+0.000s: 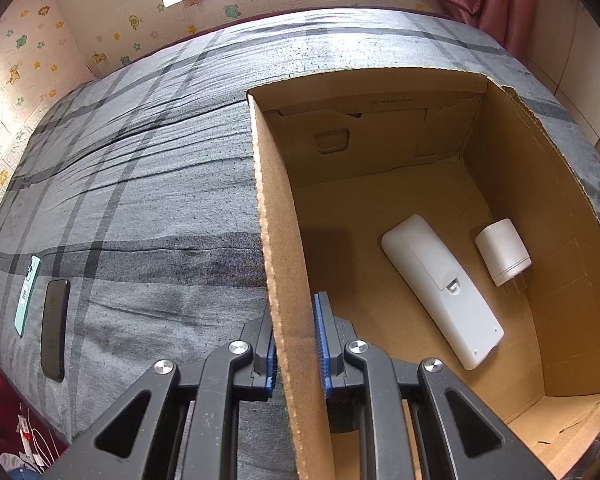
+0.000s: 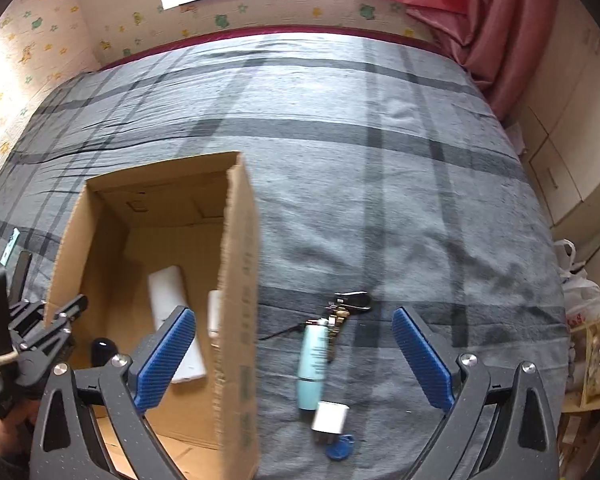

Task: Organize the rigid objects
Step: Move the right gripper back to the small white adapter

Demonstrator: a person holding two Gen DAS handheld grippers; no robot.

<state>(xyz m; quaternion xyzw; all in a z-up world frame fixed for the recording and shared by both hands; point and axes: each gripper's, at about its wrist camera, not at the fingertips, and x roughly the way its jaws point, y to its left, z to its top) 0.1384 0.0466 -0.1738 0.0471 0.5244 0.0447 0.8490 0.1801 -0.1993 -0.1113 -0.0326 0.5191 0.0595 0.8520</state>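
Observation:
My left gripper (image 1: 296, 320) is shut on the left wall of an open cardboard box (image 1: 276, 208). On the box floor lie a white remote (image 1: 440, 292), face down, and a white plug adapter (image 1: 502, 252). In the right wrist view my right gripper (image 2: 294, 316) hangs open wide above the box's right wall (image 2: 238, 280), touching nothing. On the bed between its fingers lie a teal tube (image 2: 313, 364), a white charger (image 2: 330, 418), a blue tag (image 2: 340, 450) and keys (image 2: 350, 302). The left gripper (image 2: 62, 318) shows at the box's far wall.
All of this rests on a grey plaid bed sheet (image 2: 380, 168). A teal phone (image 1: 28, 292) and a black phone (image 1: 55, 328) lie left of the box. A dark rounded object (image 2: 104, 350) sits inside the box. Pink curtain (image 2: 480, 20) and plastic bags (image 2: 580, 292) stand at the right.

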